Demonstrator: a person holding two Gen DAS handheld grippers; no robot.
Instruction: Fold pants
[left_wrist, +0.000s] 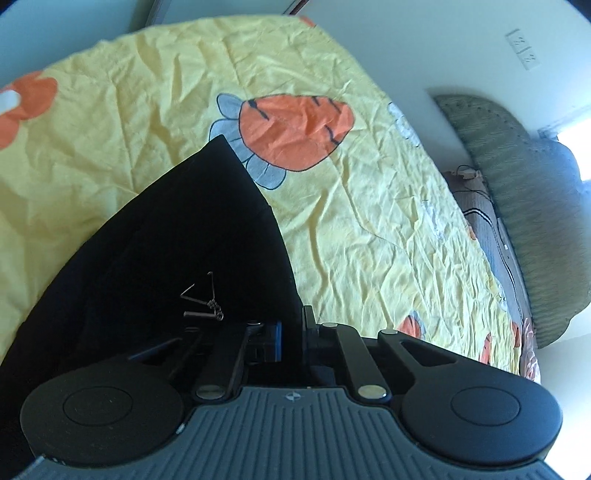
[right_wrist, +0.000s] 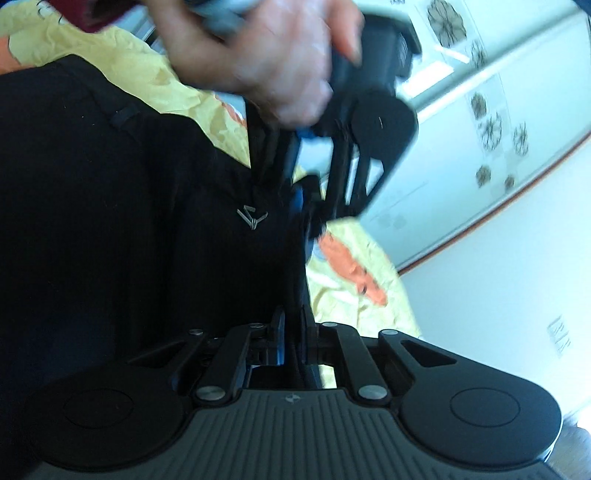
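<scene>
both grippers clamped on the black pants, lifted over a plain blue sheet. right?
Not the sheet: the left wrist view shows a yellow sheet with orange carrot prints. The rest holds: left gripper and right gripper are both clamped on the black pants.

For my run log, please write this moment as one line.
task: fold pants | left gripper: shut on black fabric pants | right gripper: shut on pants | surface: yellow carrot-print bedsheet

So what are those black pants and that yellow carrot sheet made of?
Black pants: seemingly a soft matte knit, draping in smooth folds, with a small silvery logo. Yellow bedsheet: probably thin woven cotton, matte and finely creased all over.
</scene>
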